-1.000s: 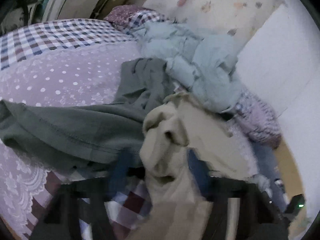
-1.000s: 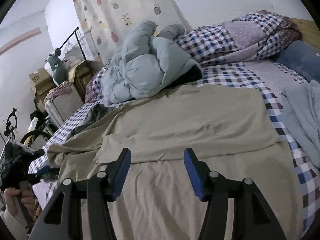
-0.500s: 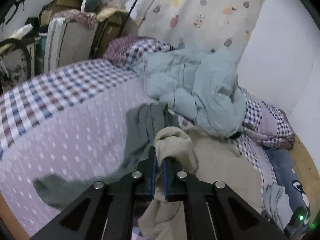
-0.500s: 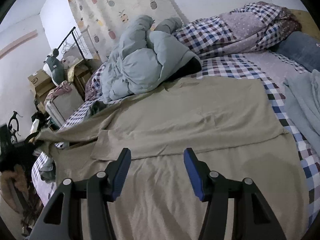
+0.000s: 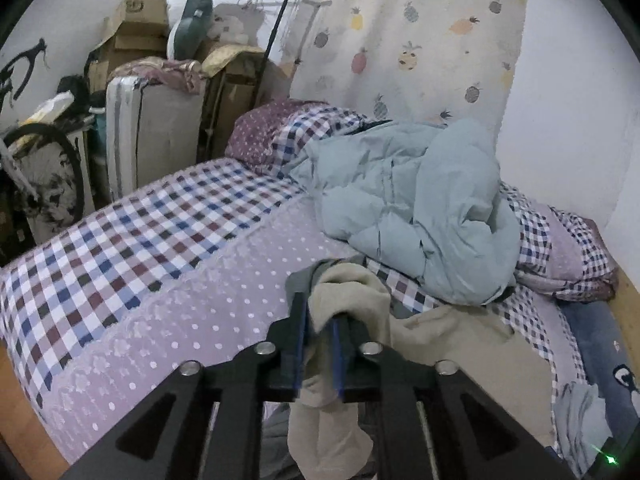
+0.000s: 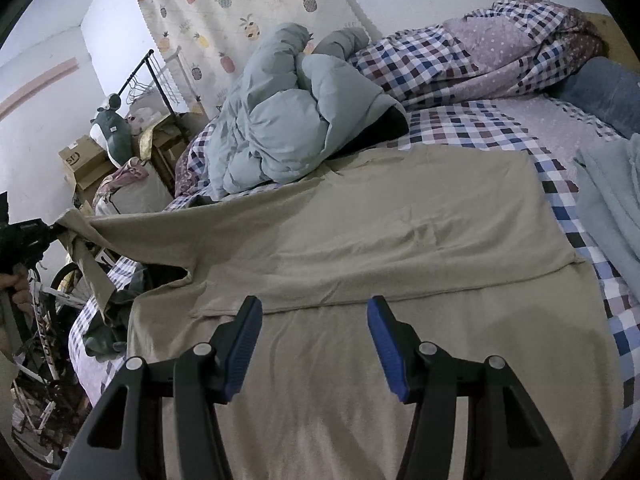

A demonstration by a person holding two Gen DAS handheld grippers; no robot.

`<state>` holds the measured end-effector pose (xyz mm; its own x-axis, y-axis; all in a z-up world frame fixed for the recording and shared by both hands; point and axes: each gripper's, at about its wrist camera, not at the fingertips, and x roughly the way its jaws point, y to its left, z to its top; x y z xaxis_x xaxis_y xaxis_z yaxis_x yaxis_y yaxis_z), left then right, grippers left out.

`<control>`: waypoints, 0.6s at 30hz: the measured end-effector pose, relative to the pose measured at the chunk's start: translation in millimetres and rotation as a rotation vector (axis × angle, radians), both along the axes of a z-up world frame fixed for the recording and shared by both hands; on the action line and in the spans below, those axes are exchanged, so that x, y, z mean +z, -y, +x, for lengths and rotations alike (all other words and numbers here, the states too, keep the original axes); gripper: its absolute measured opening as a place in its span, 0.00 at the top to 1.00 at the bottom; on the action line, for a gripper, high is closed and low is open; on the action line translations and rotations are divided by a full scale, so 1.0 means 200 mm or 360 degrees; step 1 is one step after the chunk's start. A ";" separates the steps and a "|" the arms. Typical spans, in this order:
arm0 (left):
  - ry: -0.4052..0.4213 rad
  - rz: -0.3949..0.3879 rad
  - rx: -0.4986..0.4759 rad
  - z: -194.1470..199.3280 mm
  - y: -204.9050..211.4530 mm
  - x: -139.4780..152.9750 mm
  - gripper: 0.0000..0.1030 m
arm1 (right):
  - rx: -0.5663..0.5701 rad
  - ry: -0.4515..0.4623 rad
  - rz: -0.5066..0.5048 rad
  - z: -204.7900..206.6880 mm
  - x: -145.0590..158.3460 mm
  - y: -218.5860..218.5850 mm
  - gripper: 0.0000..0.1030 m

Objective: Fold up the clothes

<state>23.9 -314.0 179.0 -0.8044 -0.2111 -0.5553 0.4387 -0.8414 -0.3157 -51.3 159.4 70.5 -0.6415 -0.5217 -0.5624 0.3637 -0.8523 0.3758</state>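
Beige garment (image 6: 360, 240), near end cut off

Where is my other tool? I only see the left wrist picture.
Observer: The right tool hovers open above the beige shirt, gripping nothing.
Operator: Is the shirt flat?
Observer: Its body lies spread on the bed.
Operator: Am I holding it okay?
Observer: Your left tool has just been opening its jaws with cloth between them, yet from the right wrist the sleeve runs taut up to it.
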 end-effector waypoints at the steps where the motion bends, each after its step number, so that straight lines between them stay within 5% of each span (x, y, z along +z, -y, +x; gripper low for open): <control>1: -0.0001 0.0020 0.0000 0.00 0.00 -0.02 0.61 | 0.0003 0.0000 -0.0001 0.00 0.00 0.00 0.43; 3: -0.0011 0.0073 0.0003 0.02 0.02 -0.05 0.23 | 0.0008 0.0000 -0.0004 0.00 0.00 0.00 0.43; 4: -0.0017 0.0103 0.0007 0.02 0.03 -0.08 0.19 | 0.0010 0.0001 -0.0005 0.00 0.00 0.00 0.43; 18: -0.0015 0.0586 -0.0016 0.32 0.08 -0.59 0.18 | 0.0049 0.0031 -0.0008 0.00 -0.03 0.04 0.43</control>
